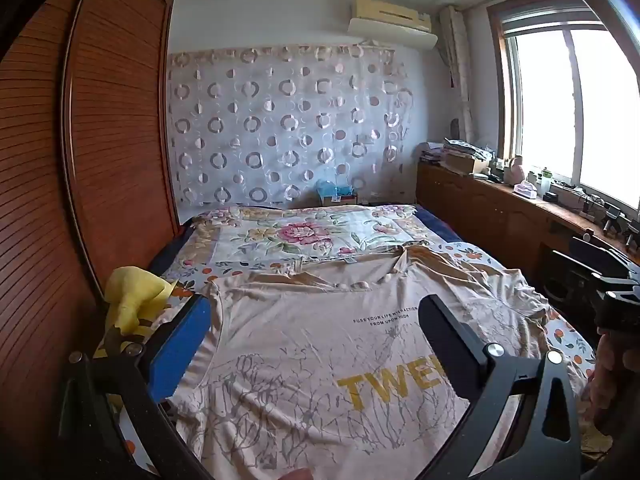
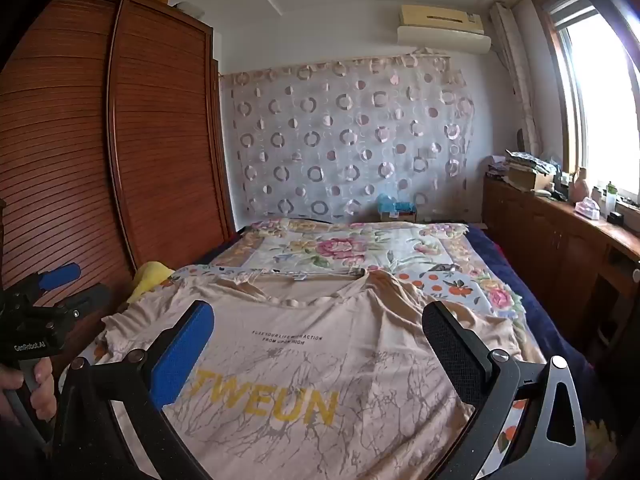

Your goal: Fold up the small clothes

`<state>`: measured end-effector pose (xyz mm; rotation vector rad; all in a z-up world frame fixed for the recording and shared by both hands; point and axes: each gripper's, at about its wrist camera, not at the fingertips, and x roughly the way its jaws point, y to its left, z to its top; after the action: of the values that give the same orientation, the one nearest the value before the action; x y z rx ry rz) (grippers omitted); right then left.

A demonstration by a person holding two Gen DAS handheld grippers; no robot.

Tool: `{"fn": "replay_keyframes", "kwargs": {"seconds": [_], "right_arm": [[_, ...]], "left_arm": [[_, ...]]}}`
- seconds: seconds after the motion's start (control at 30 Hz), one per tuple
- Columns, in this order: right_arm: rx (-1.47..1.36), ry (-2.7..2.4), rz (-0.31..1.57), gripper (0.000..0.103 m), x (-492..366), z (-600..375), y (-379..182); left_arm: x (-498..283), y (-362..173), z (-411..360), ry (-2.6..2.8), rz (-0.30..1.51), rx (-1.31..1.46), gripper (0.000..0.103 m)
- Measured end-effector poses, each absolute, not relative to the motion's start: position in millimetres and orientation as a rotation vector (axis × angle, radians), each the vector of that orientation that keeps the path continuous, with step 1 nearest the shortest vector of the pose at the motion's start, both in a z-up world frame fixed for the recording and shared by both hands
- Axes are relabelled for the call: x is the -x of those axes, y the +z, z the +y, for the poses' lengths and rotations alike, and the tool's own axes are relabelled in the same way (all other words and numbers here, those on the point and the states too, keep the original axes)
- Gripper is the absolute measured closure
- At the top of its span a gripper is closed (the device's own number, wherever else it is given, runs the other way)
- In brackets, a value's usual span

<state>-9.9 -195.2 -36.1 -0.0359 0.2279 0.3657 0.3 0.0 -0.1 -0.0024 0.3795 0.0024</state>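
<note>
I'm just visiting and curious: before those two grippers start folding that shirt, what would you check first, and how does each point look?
1. Beige T-shirt spread print-up on the bed: ok.
2. Left gripper open, nothing held: ok.
3. Right gripper open, nothing held: ok.
4. Sleeves flat: not ok, both rumpled.
5. Yellow cloth off the shirt: ok.
6. Hem position: cannot tell.

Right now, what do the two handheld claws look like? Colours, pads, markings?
Both match: black angular frames with triangular cut-outs and silver pivot bolts. On each, the left finger carries a blue pad and the right finger a black textured one. From the right wrist view, the left claw shows white "GenRobot.AI" lettering on its body. No cables visible.
</note>
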Motion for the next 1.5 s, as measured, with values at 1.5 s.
{"fn": "replay_keyframes", "kwargs": {"seconds": [1.5], "right_arm": [[0.037, 0.37, 0.213, 0.0, 11.5, -195.4, -38.6]], "left_arm": [[2.7, 5.0, 5.3, 0.02, 0.373, 0.017, 0.0]]}}
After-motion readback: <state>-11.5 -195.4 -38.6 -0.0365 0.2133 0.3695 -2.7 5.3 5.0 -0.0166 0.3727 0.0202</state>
